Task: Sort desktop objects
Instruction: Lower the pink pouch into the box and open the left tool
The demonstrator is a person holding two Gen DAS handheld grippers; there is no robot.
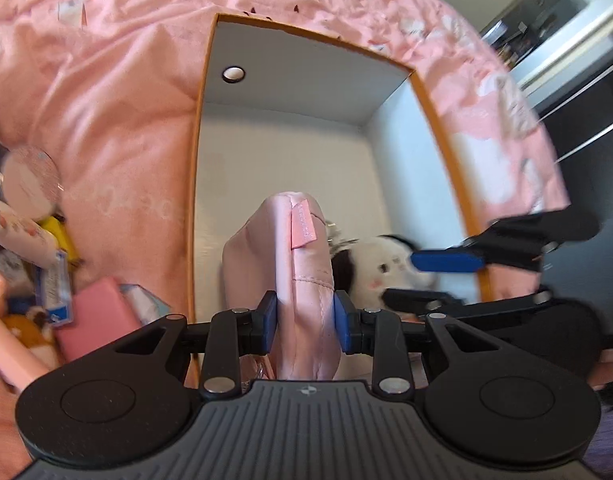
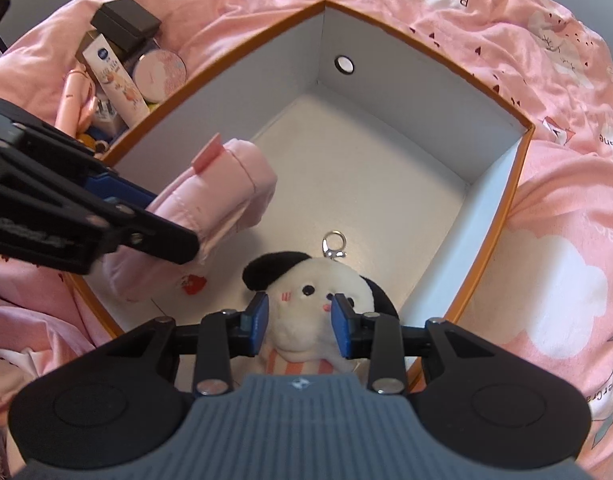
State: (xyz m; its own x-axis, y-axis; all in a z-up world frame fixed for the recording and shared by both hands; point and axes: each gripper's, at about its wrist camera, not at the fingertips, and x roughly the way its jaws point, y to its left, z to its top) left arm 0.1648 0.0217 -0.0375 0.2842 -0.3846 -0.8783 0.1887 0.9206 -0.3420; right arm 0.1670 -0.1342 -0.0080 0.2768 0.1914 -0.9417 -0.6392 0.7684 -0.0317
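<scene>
Pinching a pink pouch (image 1: 302, 280) between its blue pads, the left hand-held gripper (image 1: 306, 316) holds it tilted over the orange-rimmed box (image 1: 198, 152). Right hand-held gripper (image 2: 300, 320) is clamped on a panda plush (image 2: 306, 300) lying inside that same box, keyring (image 2: 333, 244) just beyond it. Box sits on a pink sheet (image 2: 546, 280), with cosmetics (image 2: 122, 72) piled just outside the box.

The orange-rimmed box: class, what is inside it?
Inside the box: a pink pouch gripped by the left gripper, and a plush keychain toy gripped by the right gripper. The floor beneath them is hidden.
</scene>
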